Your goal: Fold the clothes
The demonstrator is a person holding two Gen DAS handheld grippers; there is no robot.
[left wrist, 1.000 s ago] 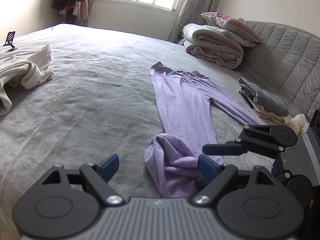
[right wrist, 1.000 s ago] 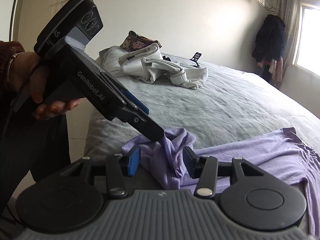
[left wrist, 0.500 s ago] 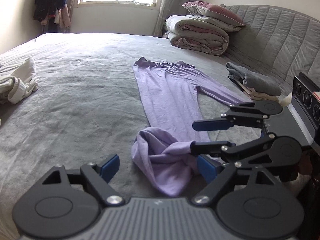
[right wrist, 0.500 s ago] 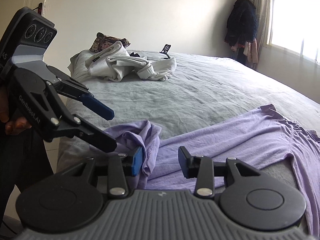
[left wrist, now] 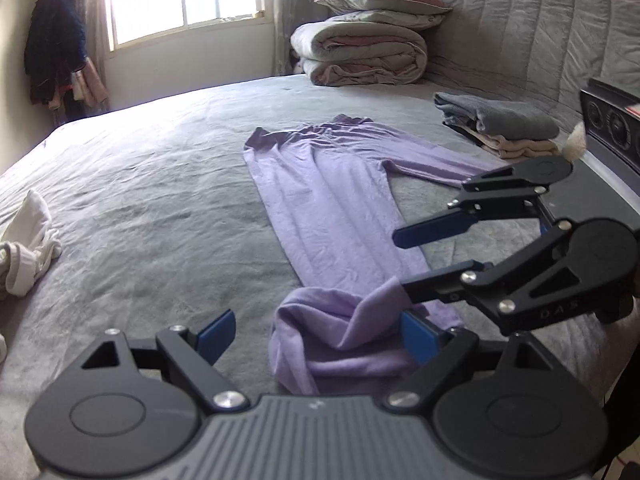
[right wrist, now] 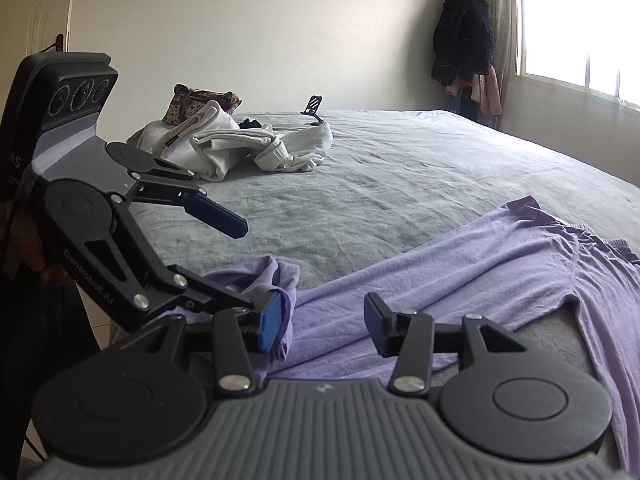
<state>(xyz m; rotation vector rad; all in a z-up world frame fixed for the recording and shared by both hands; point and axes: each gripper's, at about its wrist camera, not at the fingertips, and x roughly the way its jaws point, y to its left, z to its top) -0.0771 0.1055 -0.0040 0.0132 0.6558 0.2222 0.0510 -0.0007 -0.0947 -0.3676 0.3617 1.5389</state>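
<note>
A grey bed carries a lilac garment spread toward its near edge, the hem bunched there. The left tool stands wide apart, opening, over the bunch; the right tool is opening too, gripping nothing.

White lettering "GenRobot.AI" runs along the black linkage arm of the left tool in the right wrist view, and the letters "AS" show on its grey body near the frame's edge. In the left wrist view, faint letters "DAS" stand on the right tool linkage.
</note>
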